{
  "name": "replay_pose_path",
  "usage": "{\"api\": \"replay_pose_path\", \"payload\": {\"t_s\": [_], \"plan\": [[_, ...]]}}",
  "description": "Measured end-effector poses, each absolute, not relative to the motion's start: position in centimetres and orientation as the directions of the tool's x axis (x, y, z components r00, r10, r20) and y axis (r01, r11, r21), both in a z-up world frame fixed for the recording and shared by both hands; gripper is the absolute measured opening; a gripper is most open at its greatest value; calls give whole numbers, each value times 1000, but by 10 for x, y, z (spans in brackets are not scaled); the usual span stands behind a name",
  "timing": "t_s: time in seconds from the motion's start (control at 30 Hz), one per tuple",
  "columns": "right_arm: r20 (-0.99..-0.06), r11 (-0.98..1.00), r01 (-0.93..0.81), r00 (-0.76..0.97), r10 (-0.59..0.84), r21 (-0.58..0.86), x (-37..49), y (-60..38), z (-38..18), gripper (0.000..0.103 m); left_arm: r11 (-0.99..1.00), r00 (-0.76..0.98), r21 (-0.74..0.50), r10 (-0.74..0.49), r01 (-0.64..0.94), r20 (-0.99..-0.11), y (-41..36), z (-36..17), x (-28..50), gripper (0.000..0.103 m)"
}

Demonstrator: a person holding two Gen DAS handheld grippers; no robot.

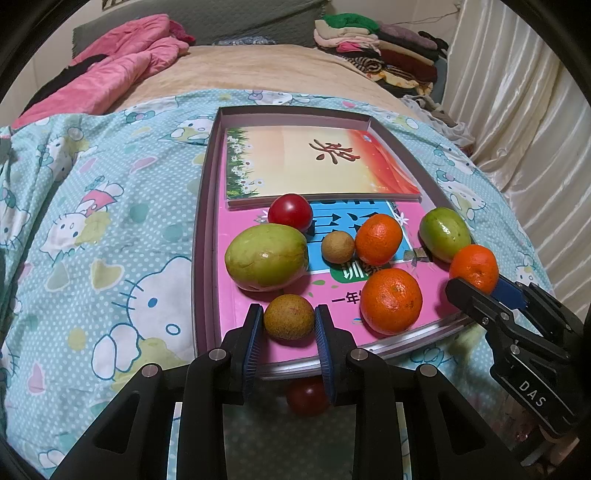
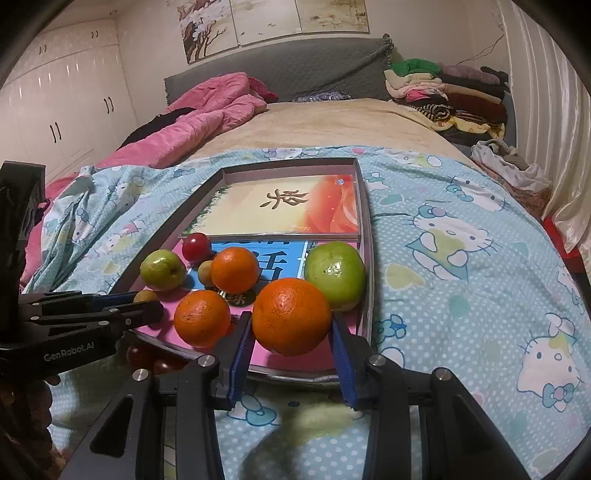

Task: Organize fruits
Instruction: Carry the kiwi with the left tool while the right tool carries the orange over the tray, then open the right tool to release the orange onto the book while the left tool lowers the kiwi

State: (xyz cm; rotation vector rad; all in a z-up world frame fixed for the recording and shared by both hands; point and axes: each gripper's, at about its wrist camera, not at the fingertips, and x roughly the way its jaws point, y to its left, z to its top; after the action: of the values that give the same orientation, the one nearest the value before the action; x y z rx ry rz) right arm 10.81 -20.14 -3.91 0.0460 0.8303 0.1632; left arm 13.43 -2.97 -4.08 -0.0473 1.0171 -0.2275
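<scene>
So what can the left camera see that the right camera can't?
Only the left view shows the left fingers face on, closed on a small brown fruit, with a red fruit lying off the tray below them.

Only the right view shows the white wardrobe, the wall pictures and the right fingers squeezing an orange.

Both show the tray, books, green fruits, oranges and the clothes pile.
</scene>
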Motion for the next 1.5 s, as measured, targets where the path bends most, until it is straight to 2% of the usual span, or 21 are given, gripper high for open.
{"api": "replay_pose_path", "payload": {"t_s": [0.5,0.67,0.93,1.5], "plan": [[-731,989,-123,668,141,79,106,-200,-41,41,975,504,-146,-211,167,-838,-30,-41,134,29],[-729,989,-128,670,139,71,105,-197,-39,44,976,506,-146,-210,164,-837,-29,-42,135,29],[-710,989,-135,690,142,66,101,-195,-38,54,975,506,-155,-216,160,-835,-28,-42,134,29],[-686,987,-123,709,160,104,98,-199,-38,60,970,513,-192,-243,151,-823,-27,-40,133,29]]}}
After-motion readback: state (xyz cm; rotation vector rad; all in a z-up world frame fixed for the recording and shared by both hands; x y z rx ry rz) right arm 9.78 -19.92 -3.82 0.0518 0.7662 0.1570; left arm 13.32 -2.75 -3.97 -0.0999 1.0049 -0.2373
